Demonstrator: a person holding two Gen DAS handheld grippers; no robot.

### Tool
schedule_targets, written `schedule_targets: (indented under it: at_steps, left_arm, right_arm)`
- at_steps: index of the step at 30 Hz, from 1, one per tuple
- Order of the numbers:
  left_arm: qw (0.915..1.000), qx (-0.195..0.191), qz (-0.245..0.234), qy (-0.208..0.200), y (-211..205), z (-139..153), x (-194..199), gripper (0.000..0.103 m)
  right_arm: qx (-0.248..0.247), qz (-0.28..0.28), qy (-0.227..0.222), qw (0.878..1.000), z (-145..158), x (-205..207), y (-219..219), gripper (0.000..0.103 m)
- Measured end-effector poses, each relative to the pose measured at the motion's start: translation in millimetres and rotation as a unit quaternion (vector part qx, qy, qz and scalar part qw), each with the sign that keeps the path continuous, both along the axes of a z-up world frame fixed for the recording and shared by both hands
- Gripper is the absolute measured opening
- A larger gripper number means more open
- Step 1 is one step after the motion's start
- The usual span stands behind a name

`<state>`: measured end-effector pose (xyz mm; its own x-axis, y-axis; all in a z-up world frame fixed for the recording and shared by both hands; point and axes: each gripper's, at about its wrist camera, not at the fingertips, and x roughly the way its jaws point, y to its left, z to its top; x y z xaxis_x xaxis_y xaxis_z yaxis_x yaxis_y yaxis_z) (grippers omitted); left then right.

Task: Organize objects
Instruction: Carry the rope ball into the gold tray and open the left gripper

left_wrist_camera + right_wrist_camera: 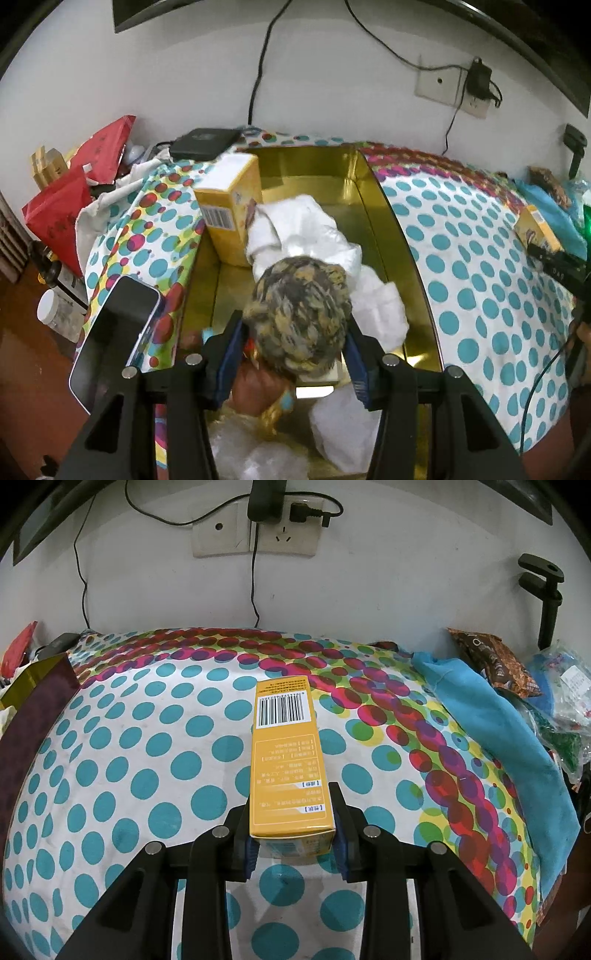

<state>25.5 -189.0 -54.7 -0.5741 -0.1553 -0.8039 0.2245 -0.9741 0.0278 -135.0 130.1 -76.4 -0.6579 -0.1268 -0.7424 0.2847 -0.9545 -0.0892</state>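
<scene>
My left gripper (295,350) is shut on a mottled grey, tan and black knitted bundle (301,314), held over a gold-lined box (391,206). The box holds a yellow carton (229,199) standing at its far left, crumpled white wrapping (314,236) and a doll-like figure (258,391) under the jaws. My right gripper (293,823) is shut on a second yellow carton (286,746) with a barcode, lying lengthwise on the polka-dot cloth (147,757). That carton also shows in the left wrist view (537,229) at far right.
A phone (118,325) lies left of the box. A black device (205,142) and red bags (66,206) sit at back left. A blue towel (491,720) and snack packets (495,661) lie right. The box's dark outer wall (33,716) is at the left.
</scene>
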Motion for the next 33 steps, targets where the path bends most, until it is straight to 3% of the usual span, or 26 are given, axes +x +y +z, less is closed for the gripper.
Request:
schedule_targets:
  at_steps: [6,14,19,27,33]
  left_arm:
    - [1.0,-0.005,-0.001,0.005,7,6,5,0.052]
    - [0.9989,-0.018,0.016,0.04,4,35,24,0.052]
    - [0.998,-0.016,0.026,0.056,1,47,36,0.058]
    - [0.9975,-0.009,0.036,0.06,-4,49,53,0.059]
    - [0.996,0.01,0.056,0.068,-17,49,64,0.059]
  right_arm:
    - [0.002,0.0,-0.001,1.0,0,0,-1,0.031]
    - [0.008,0.001,0.002,1.0,0,1,-2,0.031]
    - [0.014,0.004,0.006,1.0,1,2,-5,0.031]
    - [0.021,0.015,0.029,0.999,6,9,-11,0.031]
    - [0.017,0.036,0.023,0.999,13,20,-29,0.03]
